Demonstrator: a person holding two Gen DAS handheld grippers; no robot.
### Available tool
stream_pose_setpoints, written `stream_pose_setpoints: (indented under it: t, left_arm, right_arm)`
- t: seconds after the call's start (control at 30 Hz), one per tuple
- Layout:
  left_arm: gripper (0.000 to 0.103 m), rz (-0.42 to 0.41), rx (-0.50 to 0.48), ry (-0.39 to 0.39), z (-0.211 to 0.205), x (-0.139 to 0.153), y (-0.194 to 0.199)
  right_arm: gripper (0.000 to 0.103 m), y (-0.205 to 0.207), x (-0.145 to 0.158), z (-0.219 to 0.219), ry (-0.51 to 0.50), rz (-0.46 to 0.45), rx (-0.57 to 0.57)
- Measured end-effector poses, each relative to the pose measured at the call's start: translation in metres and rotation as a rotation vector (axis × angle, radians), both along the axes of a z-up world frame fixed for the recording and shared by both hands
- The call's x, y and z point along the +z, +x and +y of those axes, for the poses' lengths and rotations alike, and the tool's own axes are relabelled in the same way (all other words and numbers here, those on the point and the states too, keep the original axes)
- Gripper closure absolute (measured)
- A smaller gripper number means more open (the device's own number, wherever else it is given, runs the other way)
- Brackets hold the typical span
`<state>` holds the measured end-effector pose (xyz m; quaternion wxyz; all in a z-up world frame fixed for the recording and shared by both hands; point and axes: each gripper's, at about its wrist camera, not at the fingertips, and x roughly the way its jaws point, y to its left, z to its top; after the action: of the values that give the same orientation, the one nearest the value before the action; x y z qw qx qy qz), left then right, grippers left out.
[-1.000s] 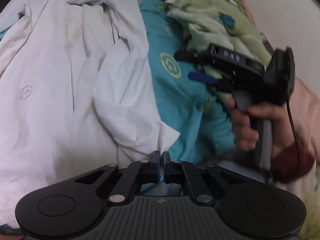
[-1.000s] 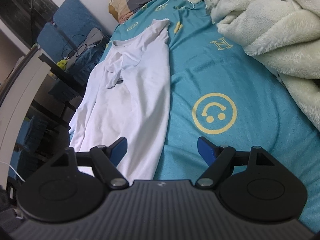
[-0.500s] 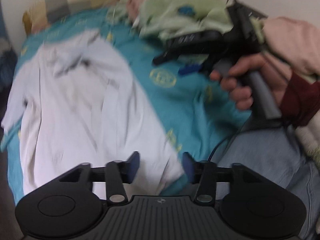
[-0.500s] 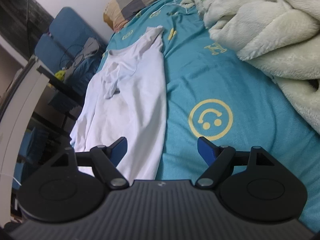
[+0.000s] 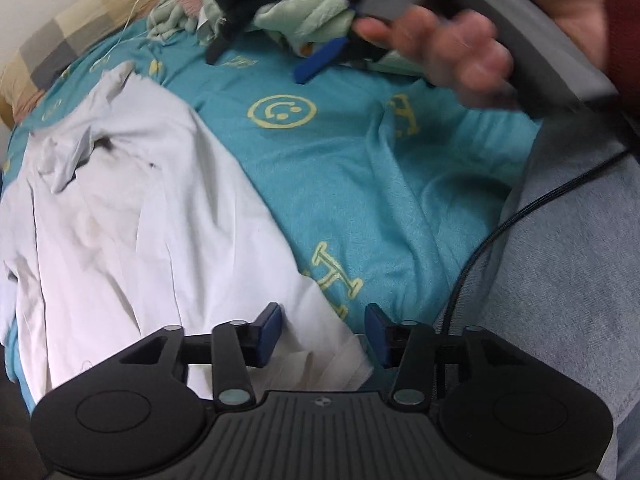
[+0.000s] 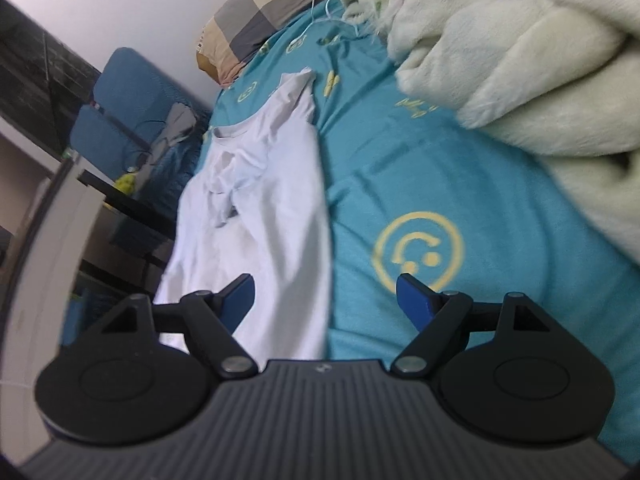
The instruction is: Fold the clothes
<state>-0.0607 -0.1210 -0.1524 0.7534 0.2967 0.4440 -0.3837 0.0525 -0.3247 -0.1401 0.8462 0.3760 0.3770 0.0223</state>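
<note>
The white cotton T-shirt (image 5: 132,216) lies spread along the left half of the left wrist view, collar toward the upper left and its hem corner at the bottom centre, all of it on the teal bedsheet printed with yellow smiley faces (image 5: 360,184).

The left gripper (image 5: 322,338) hangs over that hem corner. Its blue pads stand apart with cloth showing between them, and the jaws are closing, but no pad presses on the fabric yet.

The right gripper (image 6: 324,298) sits wide open with nothing in it. In its own view it hovers at the lower centre, over the shirt's long edge where white meets teal.

From where I stand, the step in hand looks like taking hold of the hem for a fold. To do it well, I'd say the left pads should drop low enough to catch both layers of the corner, not just the top one. The right gripper needs a matching bite farther along the same edge, so the cloth lifts evenly.

The sleeve bunched near the collar (image 5: 68,160) should be smoothed before any fold goes over it. The fluffy cream blanket (image 6: 520,60), upper right in the right wrist view, lies apart from the shirt.
</note>
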Motion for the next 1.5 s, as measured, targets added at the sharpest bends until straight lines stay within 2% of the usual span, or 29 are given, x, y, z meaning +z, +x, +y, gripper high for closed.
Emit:
stream_pose_setpoints:
  t: [0.13,0.23,0.33,0.4,0.43,0.47,0.5,0.57,0.73,0.9,0.97,1.07,1.13,1.23,1.4,1.5]
  left_arm:
    - [0.087,0.006,0.012,-0.003,0.004,0.001,-0.001]
    - [0.094,0.004,0.014,-0.045,0.007,0.005,0.0]
    - [0.096,0.032,0.001,-0.129,0.014,0.014,0.001]
    - [0.097,0.071,-0.007,-0.187,0.017,0.02,0.003]
    - [0.097,0.092,-0.008,-0.216,0.018,0.022,0.004]
    - [0.097,0.115,-0.009,-0.239,0.018,0.024,0.005]
    - [0.097,0.139,-0.009,-0.26,0.018,0.025,0.006]
    - [0.097,0.176,-0.012,-0.286,0.017,0.026,0.004]
    - [0.097,0.218,-0.018,-0.264,0.004,0.01,-0.001]
    - [0.095,0.223,-0.002,-0.25,0.0,0.001,0.006]
    - [0.093,0.216,0.007,-0.263,0.001,0.003,0.007]
    - [0.074,0.198,0.029,-0.283,0.003,0.013,0.005]
    - [0.055,0.186,0.044,-0.297,0.004,0.019,0.004]
    - [0.041,0.136,0.071,-0.338,0.013,0.034,0.004]
    - [0.025,0.015,0.166,-0.43,0.043,0.064,0.01]
    - [0.023,-0.066,0.231,-0.467,0.065,0.08,0.014]
  right_arm:
    - [0.027,0.05,-0.007,0.0,0.063,-0.01,0.003]
    - [0.039,0.092,-0.026,0.006,0.05,0.005,0.032]
    - [0.047,0.119,-0.047,0.013,0.001,0.009,0.057]
    - [0.057,0.132,-0.059,0.016,-0.015,-0.004,0.075]
    - [0.069,0.137,-0.062,0.017,-0.016,-0.015,0.088]
    - [0.088,0.139,-0.061,0.017,-0.011,-0.027,0.099]
    - [0.094,0.141,-0.059,0.016,-0.009,-0.033,0.105]
    - [0.099,0.139,-0.051,0.014,-0.026,-0.05,0.095]
    - [0.1,0.134,-0.032,0.014,-0.099,-0.062,0.073]
    - [0.099,0.141,-0.049,0.023,-0.211,0.006,0.103]
    - [0.099,0.141,-0.052,0.024,-0.226,0.011,0.11]
    - [0.097,0.138,-0.042,0.026,-0.257,-0.012,0.114]
    - [0.096,0.133,-0.031,0.028,-0.275,-0.037,0.11]
    - [0.096,0.12,-0.012,0.031,-0.295,-0.069,0.104]
    - [0.095,0.085,0.032,0.037,-0.344,-0.15,0.098]
    - [0.095,0.057,0.061,0.043,-0.385,-0.209,0.091]
